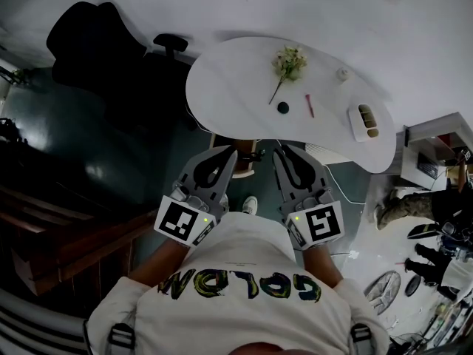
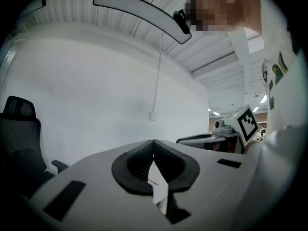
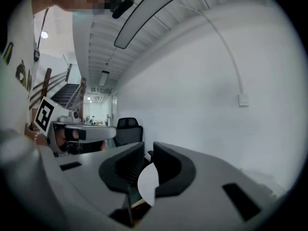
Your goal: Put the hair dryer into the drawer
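Note:
I hold both grippers side by side at chest height, pointing level toward a white kidney-shaped table (image 1: pixel 222 87). My left gripper (image 1: pixel 234 154) has its jaws shut with nothing between them, and its tips (image 2: pixel 153 142) meet against a bare white wall. My right gripper (image 1: pixel 277 154) is also shut and empty, its tips (image 3: pixel 147 148) facing the same wall. Each gripper view shows the other gripper at its edge. I see no hair dryer in any view. A brown piece (image 1: pixel 222 140) shows under the table's near edge; I cannot tell if it is a drawer.
On the table lie a sprig of flowers (image 1: pixel 288 63), a small dark round object (image 1: pixel 283 107), a red pen (image 1: pixel 310 106) and a white tray (image 1: pixel 366 120). A black office chair (image 1: pixel 96 43) stands at the left. Clutter lies on the floor at the right.

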`<state>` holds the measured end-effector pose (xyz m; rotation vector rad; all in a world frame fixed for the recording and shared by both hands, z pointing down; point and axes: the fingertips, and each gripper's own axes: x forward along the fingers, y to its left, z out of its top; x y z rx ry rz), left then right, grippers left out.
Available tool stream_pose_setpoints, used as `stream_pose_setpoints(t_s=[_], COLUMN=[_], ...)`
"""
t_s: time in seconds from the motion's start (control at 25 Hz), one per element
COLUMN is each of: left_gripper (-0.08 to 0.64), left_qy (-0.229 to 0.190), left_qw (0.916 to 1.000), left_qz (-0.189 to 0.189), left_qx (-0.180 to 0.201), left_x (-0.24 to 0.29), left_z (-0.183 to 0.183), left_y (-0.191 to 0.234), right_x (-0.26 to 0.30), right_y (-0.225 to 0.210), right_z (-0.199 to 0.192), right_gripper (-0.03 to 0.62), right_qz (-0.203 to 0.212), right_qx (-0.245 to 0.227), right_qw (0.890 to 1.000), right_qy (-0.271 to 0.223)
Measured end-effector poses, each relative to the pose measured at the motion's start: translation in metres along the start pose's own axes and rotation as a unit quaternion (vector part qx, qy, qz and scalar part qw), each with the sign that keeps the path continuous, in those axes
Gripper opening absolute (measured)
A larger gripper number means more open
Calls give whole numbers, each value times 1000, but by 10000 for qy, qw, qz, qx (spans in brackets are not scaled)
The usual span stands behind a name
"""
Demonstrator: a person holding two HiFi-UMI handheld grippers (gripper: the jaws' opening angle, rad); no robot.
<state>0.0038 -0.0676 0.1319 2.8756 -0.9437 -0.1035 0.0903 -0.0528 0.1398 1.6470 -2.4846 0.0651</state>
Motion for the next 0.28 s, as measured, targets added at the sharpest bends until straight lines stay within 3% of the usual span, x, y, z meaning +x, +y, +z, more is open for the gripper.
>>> stream_pose_setpoints(t_s=[0.28], left_gripper=[12], left_qy=[2], left_qw=[10000], left_qz=[9], left_qx=[-25], left_x=[-1], left_z=[1], left_y=[5], right_x=[5], right_y=[1], right_z=[1], right_gripper=[66], right_qz=[33], right_qx=[-26], right_qw=[10000], right_qy=[28])
